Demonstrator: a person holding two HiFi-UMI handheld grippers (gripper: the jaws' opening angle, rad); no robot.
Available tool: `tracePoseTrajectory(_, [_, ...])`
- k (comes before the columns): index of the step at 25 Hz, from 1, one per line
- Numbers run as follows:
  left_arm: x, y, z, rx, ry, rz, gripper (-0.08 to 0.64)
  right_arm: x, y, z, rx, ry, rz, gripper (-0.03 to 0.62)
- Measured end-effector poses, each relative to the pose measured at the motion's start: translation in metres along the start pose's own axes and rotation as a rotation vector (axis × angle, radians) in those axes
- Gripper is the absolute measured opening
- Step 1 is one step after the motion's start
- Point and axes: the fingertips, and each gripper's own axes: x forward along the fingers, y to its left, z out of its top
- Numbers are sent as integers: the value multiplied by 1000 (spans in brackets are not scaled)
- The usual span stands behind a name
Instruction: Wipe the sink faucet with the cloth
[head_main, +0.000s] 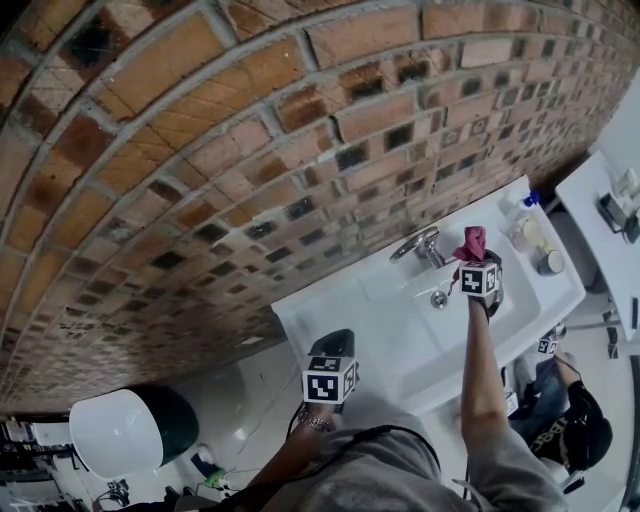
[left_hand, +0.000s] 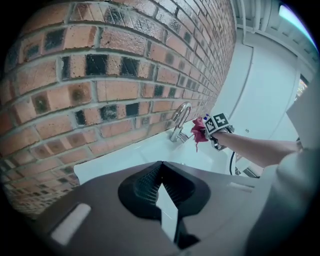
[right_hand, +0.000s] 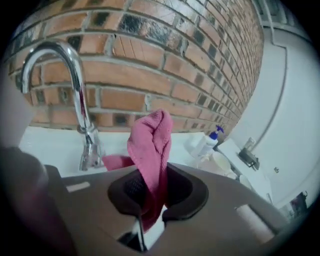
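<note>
A chrome gooseneck faucet (head_main: 420, 245) (right_hand: 75, 95) (left_hand: 179, 120) stands at the back of the white sink (head_main: 400, 330) against the brick wall. My right gripper (head_main: 478, 268) (right_hand: 150, 200) is shut on a pink cloth (right_hand: 150, 145) (head_main: 471, 243) (left_hand: 199, 131), held bunched upright over the basin, just right of the faucet and apart from it. A second fold of pink cloth (right_hand: 116, 161) lies by the faucet base. My left gripper (head_main: 332, 372) (left_hand: 162, 197) is shut and holds nothing, low at the sink's front left corner.
A spray bottle (head_main: 515, 212) (right_hand: 210, 140) and round containers (head_main: 548, 262) stand on the sink's right ledge. The drain (head_main: 439, 299) sits in the basin. A white bin (head_main: 120, 430) stands on the floor at left. Another person (head_main: 570, 420) crouches at lower right.
</note>
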Motion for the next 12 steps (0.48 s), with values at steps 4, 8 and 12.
tracePoseTrajectory(4, [0, 4, -2, -8, 4, 8, 14, 13, 49, -37, -77, 71, 155, 52])
tracePoseTrajectory(8, [3, 6, 1, -10, 4, 11, 14, 2, 98, -39, -100, 33, 228, 49])
tracePoseTrajectory(12, [6, -1, -1, -2, 14, -2, 14, -24, 154, -49, -271, -9, 384, 48])
